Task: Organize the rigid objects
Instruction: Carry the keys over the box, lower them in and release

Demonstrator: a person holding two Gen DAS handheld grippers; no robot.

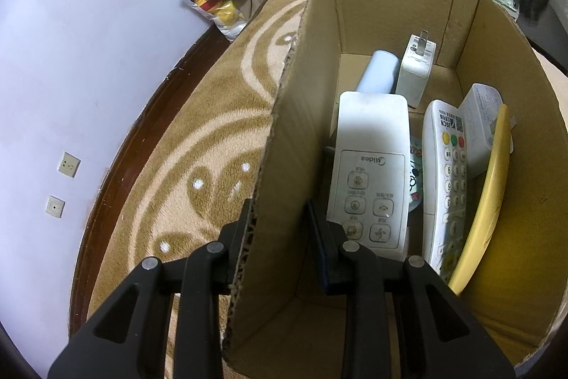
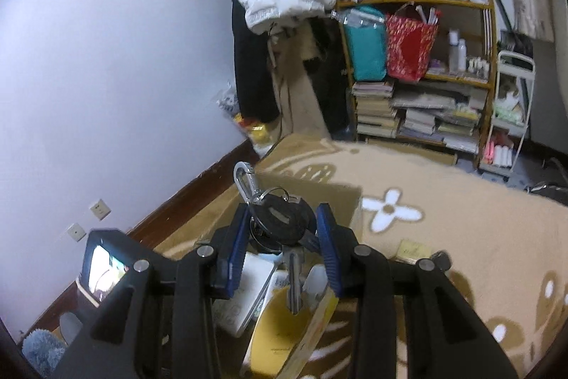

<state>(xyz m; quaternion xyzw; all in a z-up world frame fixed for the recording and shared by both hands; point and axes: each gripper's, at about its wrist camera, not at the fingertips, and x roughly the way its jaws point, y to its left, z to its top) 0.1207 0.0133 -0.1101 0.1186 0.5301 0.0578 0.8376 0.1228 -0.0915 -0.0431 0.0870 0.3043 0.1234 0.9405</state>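
The left gripper [image 1: 280, 233] pinches the near wall of the cardboard box [image 1: 504, 187], one finger outside it and one inside. The box sits on a tan patterned rug [image 1: 184, 166]. Inside the box, a white fan remote [image 1: 369, 173] lies against the gripped wall; beside it, toward the far wall, is a second white remote [image 1: 443, 180] with coloured buttons, then a yellow curved piece [image 1: 486, 198] leaning on that far wall. A white charger [image 1: 415, 70] and a pale blue cylinder [image 1: 376, 71] stand at the box's back end.

The right gripper [image 2: 282, 229] hovers above the box — its fingers clamp a bunch of keys [image 2: 284, 222], one key blade hanging down and a silver clip [image 2: 245, 182] sticking up.
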